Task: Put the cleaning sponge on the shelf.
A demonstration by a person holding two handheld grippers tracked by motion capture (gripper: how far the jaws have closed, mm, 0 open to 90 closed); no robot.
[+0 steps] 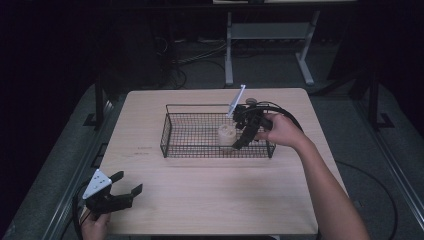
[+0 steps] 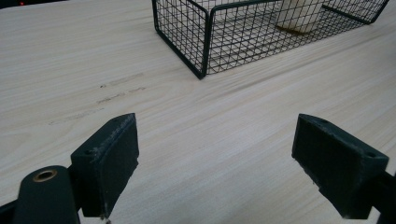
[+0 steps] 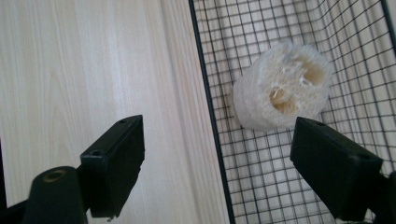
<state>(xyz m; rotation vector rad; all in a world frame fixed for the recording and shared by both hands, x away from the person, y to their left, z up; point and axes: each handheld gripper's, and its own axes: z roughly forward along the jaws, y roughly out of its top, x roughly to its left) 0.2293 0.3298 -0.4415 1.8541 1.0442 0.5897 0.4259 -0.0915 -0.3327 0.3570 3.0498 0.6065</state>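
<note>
Loofah [image 1: 226,135] upright in basket [image 1: 170,132], right of centre; right gripper [image 1: 243,132] at its 3 o'clock, jaws apart. Likely light, springy (grip the sides). Left gripper [image 1: 125,185] idle, jaws apart.

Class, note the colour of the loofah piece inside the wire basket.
The loofah piece is cream-white, clearest in the right gripper view.
</note>
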